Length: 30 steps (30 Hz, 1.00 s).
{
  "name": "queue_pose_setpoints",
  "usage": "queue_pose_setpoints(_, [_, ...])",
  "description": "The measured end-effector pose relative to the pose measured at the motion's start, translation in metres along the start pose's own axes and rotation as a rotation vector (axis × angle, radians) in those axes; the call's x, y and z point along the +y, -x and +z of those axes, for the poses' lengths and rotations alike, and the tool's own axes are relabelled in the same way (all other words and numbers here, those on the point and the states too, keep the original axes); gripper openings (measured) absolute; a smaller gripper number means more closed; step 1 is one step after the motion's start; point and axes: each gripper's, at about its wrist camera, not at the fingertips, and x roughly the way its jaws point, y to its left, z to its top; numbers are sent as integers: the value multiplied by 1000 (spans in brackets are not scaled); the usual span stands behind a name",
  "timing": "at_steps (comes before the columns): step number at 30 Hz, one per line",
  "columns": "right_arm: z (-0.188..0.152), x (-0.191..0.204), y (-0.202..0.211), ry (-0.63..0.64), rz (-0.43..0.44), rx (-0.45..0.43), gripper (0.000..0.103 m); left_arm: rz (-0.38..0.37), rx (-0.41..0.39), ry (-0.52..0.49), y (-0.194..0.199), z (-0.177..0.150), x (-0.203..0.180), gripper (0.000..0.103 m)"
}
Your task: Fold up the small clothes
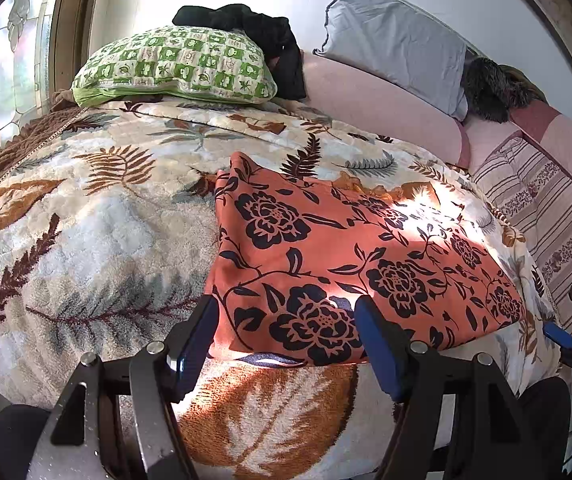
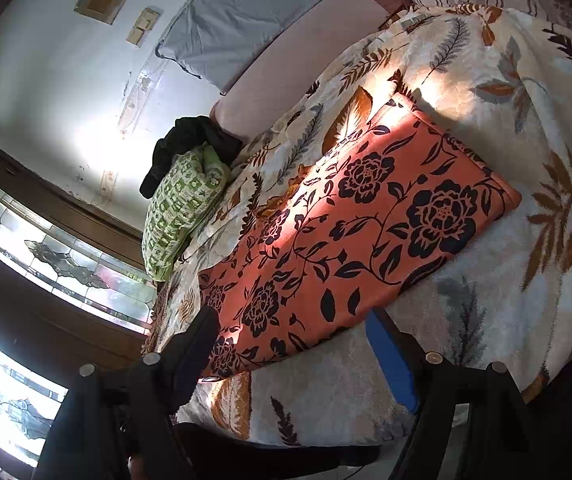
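At the left of the left wrist view stands a window of leaded coloured glass (image 1: 10, 64), and beside it a puffy quilted pillow with green and white squares (image 1: 174, 66) lies at the far end of the bed, with a crumpled black garment (image 1: 262, 36) on top of it. The bed is covered by a thick, fluffy cream blanket with brown and grey leaf prints (image 1: 86, 220). On this blanket, in the middle and a little to the right, lies the orange cloth with black flowers and vines (image 1: 349, 256). It looks thin and smooth, it is flat, and its shape is close to a rectangle, so I judge it is already folded at least once. A patch of sunlight crosses it.

The left gripper (image 1: 286, 340) hovers just above the near edge of the cloth, with its jaws apart and nothing between them. In the right wrist view the right gripper (image 2: 293, 344) also has its jaws apart and empty, near the short near end of the same cloth (image 2: 349, 232).

The step in hand seems to be the start of a next fold. The next move calls for each gripper to go down to a near corner, pinch only the thin cloth and not the fluffy blanket, then lift and carry it across. Further right are a grey pillow (image 1: 401, 48) and a striped quilt (image 1: 553, 208).
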Motion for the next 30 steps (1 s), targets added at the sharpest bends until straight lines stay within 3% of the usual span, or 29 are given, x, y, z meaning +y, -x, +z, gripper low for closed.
queue_pose_setpoints(11, [3, 0, 8, 4, 23, -24, 79, 3, -15, -19, 8, 2, -1, 71])
queue_pose_setpoints(13, [5, -5, 9, 9, 22, -28, 79, 25, -9, -32, 8, 0, 1, 82])
queue_pose_setpoints(14, [7, -11, 8, -3, 18, -27, 79, 34, 3, -28, 6, -1, 3, 82])
queue_pose_setpoints(22, [29, -92, -4, -322, 66, -41, 79, 54, 113, 32, -13, -9, 2, 82])
queue_pose_setpoints(25, [46, -121, -8, -449, 74, -79, 79, 68, 112, 48, -11, -4, -4, 82])
queue_pose_setpoints(30, [58, -149, -14, -585, 6, -88, 79, 77, 88, 6, -14, 15, -31, 82])
